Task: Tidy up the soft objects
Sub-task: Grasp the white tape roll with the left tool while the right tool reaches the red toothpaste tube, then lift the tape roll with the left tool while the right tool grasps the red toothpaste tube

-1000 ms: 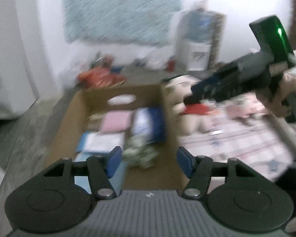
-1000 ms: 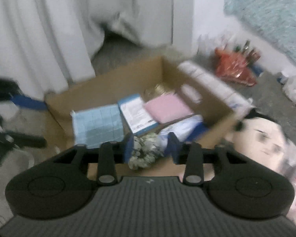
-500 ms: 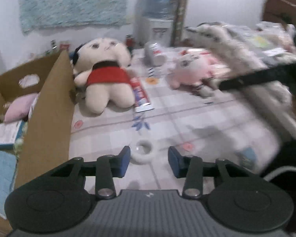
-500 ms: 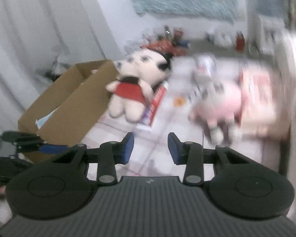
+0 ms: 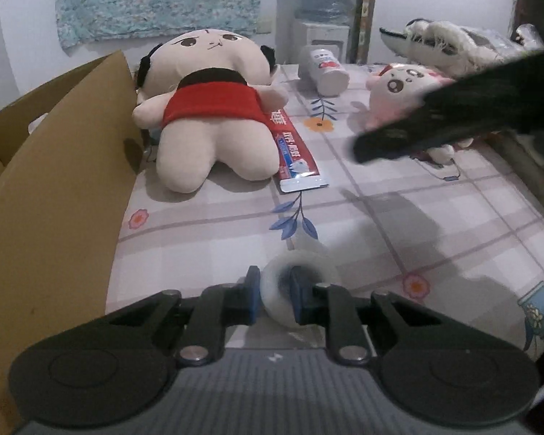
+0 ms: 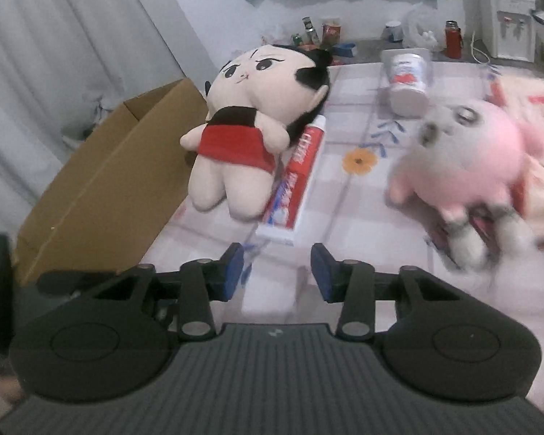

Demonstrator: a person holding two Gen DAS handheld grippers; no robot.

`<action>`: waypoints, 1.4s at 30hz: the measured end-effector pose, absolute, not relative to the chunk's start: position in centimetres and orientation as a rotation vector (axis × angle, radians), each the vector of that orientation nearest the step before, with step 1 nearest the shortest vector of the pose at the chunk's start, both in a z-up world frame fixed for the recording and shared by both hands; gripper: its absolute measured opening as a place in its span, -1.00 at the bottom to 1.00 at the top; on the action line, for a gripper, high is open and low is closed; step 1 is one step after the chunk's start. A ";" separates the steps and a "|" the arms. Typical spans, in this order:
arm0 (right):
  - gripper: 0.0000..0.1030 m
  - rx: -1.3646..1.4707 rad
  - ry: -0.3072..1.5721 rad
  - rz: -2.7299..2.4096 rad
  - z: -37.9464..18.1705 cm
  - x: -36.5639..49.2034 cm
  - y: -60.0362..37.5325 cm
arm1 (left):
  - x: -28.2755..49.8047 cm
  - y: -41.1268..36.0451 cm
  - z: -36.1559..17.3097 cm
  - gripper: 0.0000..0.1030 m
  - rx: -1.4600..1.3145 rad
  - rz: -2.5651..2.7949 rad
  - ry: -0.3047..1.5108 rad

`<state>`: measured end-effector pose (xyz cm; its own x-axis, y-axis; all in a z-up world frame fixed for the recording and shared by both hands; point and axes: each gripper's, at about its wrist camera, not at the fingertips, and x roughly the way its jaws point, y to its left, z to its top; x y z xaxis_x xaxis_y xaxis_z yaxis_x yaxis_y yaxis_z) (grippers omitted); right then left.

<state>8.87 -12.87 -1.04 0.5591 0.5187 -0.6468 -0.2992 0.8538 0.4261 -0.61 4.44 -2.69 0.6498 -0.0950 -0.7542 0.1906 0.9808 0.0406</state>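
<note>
My left gripper [image 5: 275, 295] is shut on the near wall of a soft white ring [image 5: 308, 272] that lies on the checked sheet [image 5: 435, 217]; one finger is inside its hole. A cream doll in a red dress [image 5: 210, 108] lies beside the cardboard box [image 5: 54, 181], with a red toothpaste tube [image 5: 295, 152] against it. A pink plush [image 5: 399, 94] lies to the right, partly hidden by the blurred dark right gripper. In the right wrist view my right gripper [image 6: 276, 272] is open and empty above the sheet, short of the tube [image 6: 293, 181], between the doll [image 6: 250, 134] and the pink plush [image 6: 468, 166].
A white canister [image 5: 324, 67] lies on its side at the back of the sheet. A grey-white furry plush [image 5: 449, 45] is at the far right. A water dispenser [image 6: 507, 25] and bottles [image 6: 315, 32] stand by the wall. The box [image 6: 101, 192] borders the sheet's left edge.
My left gripper has closed on the white ring, which was between its open fingers half a second ago. My right gripper has swung from over the box to low over the sheet.
</note>
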 end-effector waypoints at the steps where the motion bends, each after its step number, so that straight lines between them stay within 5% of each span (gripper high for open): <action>1: -0.12 0.271 0.851 0.477 -1.3 9.8 -12.1 | -0.8 4.7 -2.7 -0.65 0.108 -0.172 0.842; 18: -0.07 0.175 0.821 0.338 -5.1 20.9 -7.4 | -2.3 6.7 -3.3 -0.64 0.041 -0.235 0.761; 22: -0.29 0.070 0.816 0.343 -5.1 21.1 -6.2 | -2.4 6.8 -3.2 -0.64 0.032 -0.237 0.759; 36: -0.39 -0.002 0.866 0.352 -4.8 7.1 -10.3 | -3.8 7.4 -3.4 -0.64 0.026 -0.188 0.731; 38: -0.25 -0.005 0.876 0.360 -4.7 6.2 -10.3 | -3.8 7.3 -3.4 -0.63 0.027 -0.179 0.729; 40: 0.11 0.019 0.890 0.373 -4.6 6.0 -10.1 | -3.8 7.4 -3.3 -0.63 0.011 -0.185 0.730; 42: 0.15 0.020 0.887 0.374 -4.6 6.3 -9.7 | -3.9 7.3 -3.4 -0.63 0.021 -0.191 0.727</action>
